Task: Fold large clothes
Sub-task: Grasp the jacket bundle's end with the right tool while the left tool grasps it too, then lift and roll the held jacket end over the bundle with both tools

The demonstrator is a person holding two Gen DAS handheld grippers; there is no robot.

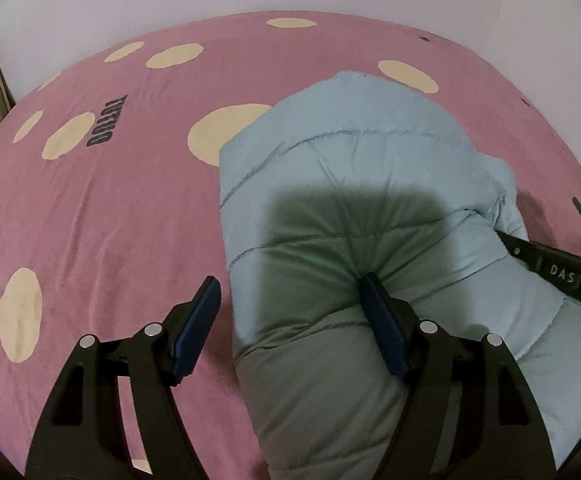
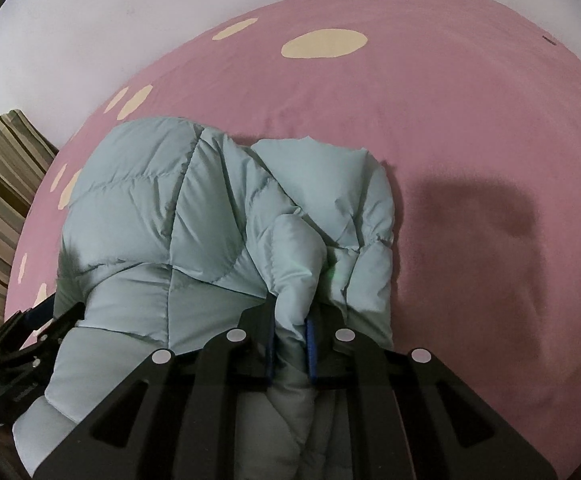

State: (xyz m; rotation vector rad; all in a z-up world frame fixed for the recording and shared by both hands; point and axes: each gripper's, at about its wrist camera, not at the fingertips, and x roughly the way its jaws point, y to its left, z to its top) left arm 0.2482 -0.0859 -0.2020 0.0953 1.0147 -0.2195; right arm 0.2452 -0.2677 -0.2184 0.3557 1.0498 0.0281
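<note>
Puffy jacket [image 2: 178, 216] half folded on the bedsheet [image 1: 102, 216]
Right gripper [image 2: 290, 334] pinches a fold; left gripper [image 1: 290, 280] gapes, empty; slick padding may slip and unfold.

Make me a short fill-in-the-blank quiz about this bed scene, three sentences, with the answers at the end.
1. The puffy quilted jacket is light ____ in colour.
2. The bedsheet is pink with ____ spots.
3. The right gripper is shut on a fold of the jacket, while the left gripper stands ____, one finger pressing into the fabric.

Answers: blue; cream; open
</note>
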